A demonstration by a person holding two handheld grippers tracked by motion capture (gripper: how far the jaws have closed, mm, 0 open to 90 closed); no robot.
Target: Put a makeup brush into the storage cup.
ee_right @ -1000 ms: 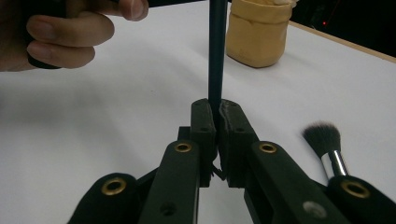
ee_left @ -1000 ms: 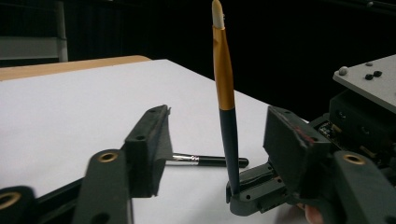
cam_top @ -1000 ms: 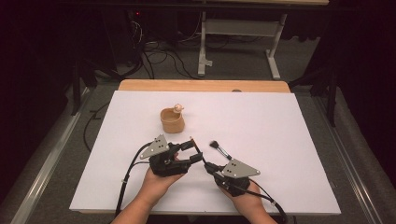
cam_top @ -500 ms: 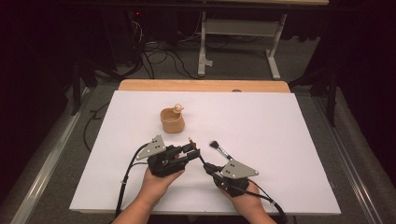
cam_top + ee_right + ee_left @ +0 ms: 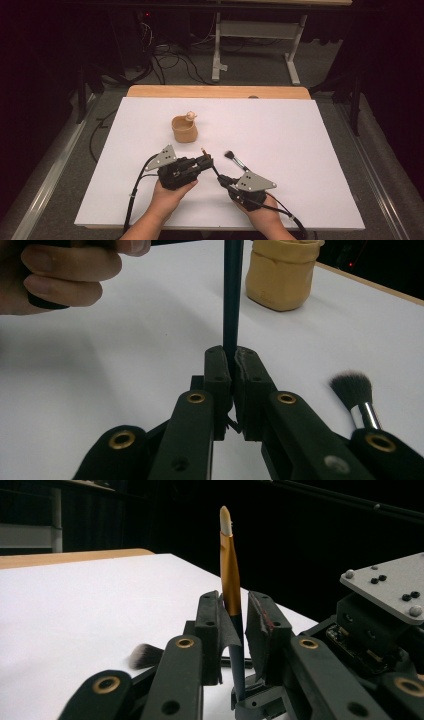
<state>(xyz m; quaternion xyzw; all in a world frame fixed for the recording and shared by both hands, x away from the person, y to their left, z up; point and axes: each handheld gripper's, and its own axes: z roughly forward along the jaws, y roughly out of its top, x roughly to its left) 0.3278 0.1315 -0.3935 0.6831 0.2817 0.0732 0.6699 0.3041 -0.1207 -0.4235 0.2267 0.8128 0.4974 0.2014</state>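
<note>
A thin brush (image 5: 210, 162) with a dark handle, gold ferrule and pale tip (image 5: 230, 565) spans between both grippers low over the white table (image 5: 310, 150). My left gripper (image 5: 234, 625) has just been closing and its jaws now press on the brush near the ferrule, seen from above at the left gripper (image 5: 206, 161). My right gripper (image 5: 232, 370) is shut on the dark handle (image 5: 233, 295), its place from above being the right gripper (image 5: 222, 179). A second brush (image 5: 232, 157) with a fluffy dark head (image 5: 352, 387) lies on the table beside them.
A tan cup (image 5: 184, 128) stands behind the grippers with a small pale object (image 5: 190, 116) poking from it, also the cup (image 5: 282, 272). A wooden strip (image 5: 220, 91) borders the table's far edge. Dark floor, cables and a stand lie beyond.
The left gripper's jaws have closed in on the thin brush. Both hands have stayed where they were, and the right gripper keeps its hold.
</note>
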